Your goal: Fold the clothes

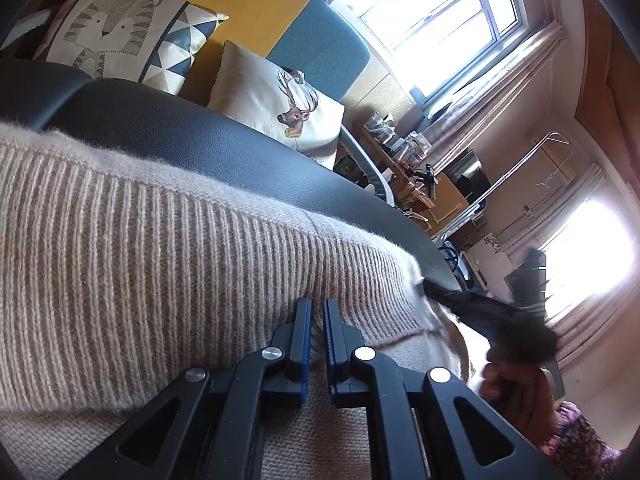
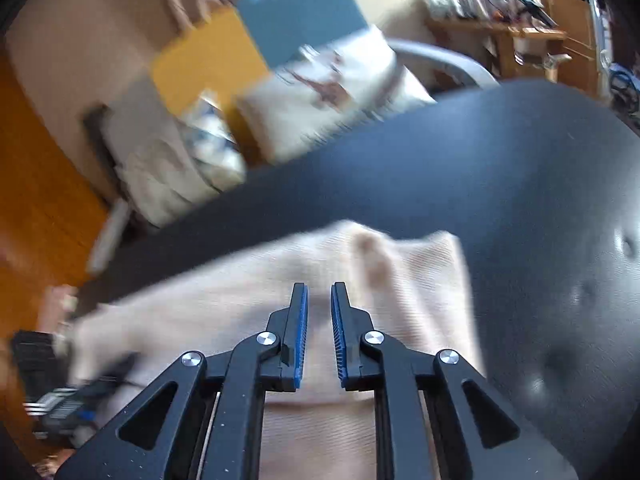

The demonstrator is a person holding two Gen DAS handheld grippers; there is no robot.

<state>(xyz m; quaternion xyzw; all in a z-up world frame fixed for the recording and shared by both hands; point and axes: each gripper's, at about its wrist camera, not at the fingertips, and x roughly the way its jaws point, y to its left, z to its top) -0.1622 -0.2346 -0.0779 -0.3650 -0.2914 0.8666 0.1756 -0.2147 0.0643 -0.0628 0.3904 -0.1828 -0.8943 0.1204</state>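
Note:
A beige knitted sweater point(image 1: 160, 240) with a ribbed hem lies on a black leather surface point(image 1: 200, 132). My left gripper point(image 1: 318, 304) is nearly closed over the ribbed hem, with a narrow gap between its blue pads; cloth shows between the fingers. In the right wrist view the same sweater point(image 2: 280, 280) lies folded on the black surface point(image 2: 520, 200). My right gripper point(image 2: 320, 292) hovers just above it with a small gap and nothing visibly held; the view is blurred. The right gripper also shows in the left wrist view point(image 1: 520, 332), at the sweater's right edge.
Two printed cushions point(image 1: 120, 28) point(image 1: 280, 100) lean on a yellow and teal backrest behind the black surface. A cluttered wooden desk point(image 1: 412, 168) and bright windows point(image 1: 440, 12) lie beyond. The wooden floor point(image 2: 36, 200) is at left.

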